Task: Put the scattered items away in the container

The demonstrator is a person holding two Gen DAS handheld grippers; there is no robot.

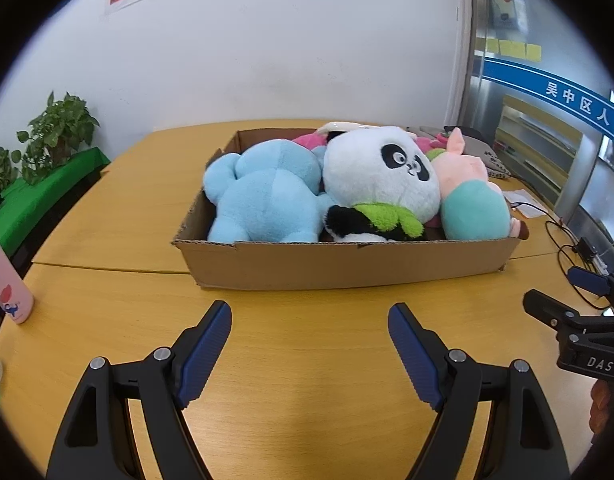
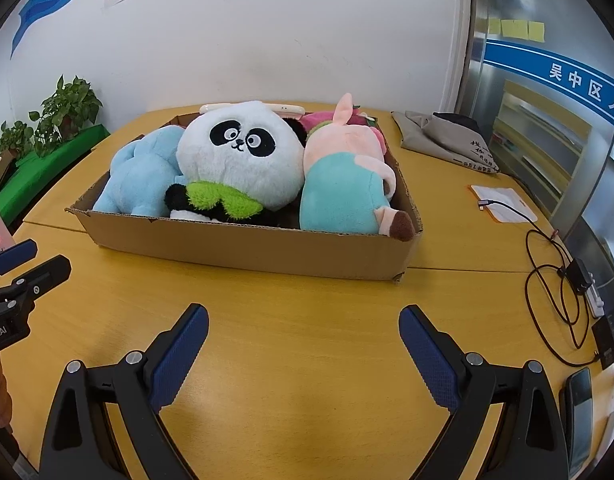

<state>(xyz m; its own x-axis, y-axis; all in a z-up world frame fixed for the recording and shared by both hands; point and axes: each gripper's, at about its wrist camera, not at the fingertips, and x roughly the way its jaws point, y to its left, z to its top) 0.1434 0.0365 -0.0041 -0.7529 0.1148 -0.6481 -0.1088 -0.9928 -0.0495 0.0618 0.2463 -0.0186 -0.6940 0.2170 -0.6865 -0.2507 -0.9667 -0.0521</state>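
Inside cardboard box (image 1: pixel 347 264): plush toys (image 1: pixel 381 172), perhaps five.

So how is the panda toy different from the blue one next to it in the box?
The panda plush is white with black eye patches and a green leaf at its neck; the blue plush is plain light blue all over. The panda's face shows towards the cameras, while the blue plush shows none. The panda also rises higher above the cardboard box rim. Both are soft toys lying inside that box, touching each other.

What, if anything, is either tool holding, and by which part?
Nothing. The left tool and the right tool both stand open over bare table; the toys lie in the cardboard box.
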